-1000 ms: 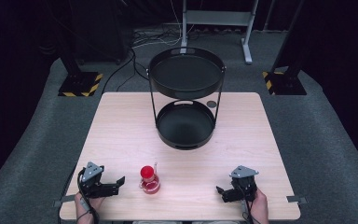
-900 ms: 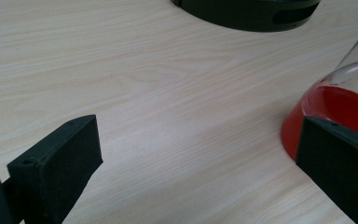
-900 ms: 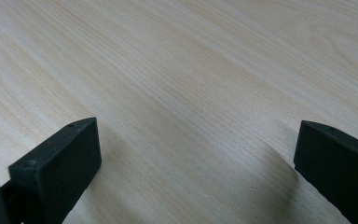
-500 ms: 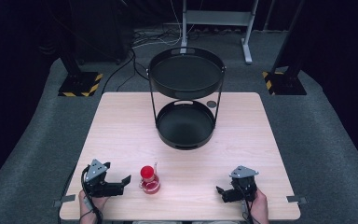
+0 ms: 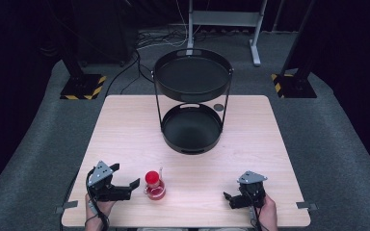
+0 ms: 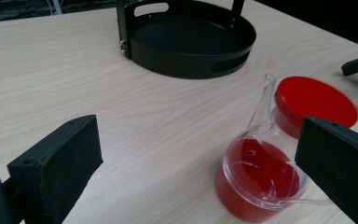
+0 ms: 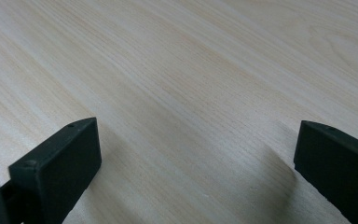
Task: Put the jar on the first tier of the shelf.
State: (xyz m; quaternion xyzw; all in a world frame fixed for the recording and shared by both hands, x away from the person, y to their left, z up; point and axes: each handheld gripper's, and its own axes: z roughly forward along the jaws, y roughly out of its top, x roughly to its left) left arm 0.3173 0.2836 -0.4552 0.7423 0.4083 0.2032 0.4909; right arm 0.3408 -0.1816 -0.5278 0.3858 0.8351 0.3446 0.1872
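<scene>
reach for the flask just begun, nothing lifted yet

at the near left of the table [image 5: 125,125], the left gripper [image 5: 127,185] has its jaws wide apart and aimed at the small clear flask [image 5: 155,187] of red liquid, which stands upright just beside its tips, not yet between them. in the left gripper view the flask [image 6: 261,179] sits toward the right jaw, its red cap [image 6: 314,102] behind it. at the near right, the right gripper [image 5: 231,199] rests low over bare wood, jaws also apart and holding nothing. farther off, the black two-tier tray stand [image 5: 192,144] holds nothing on either tier. by my judgement the grasp, the lift and any placing are all left to do.
</scene>
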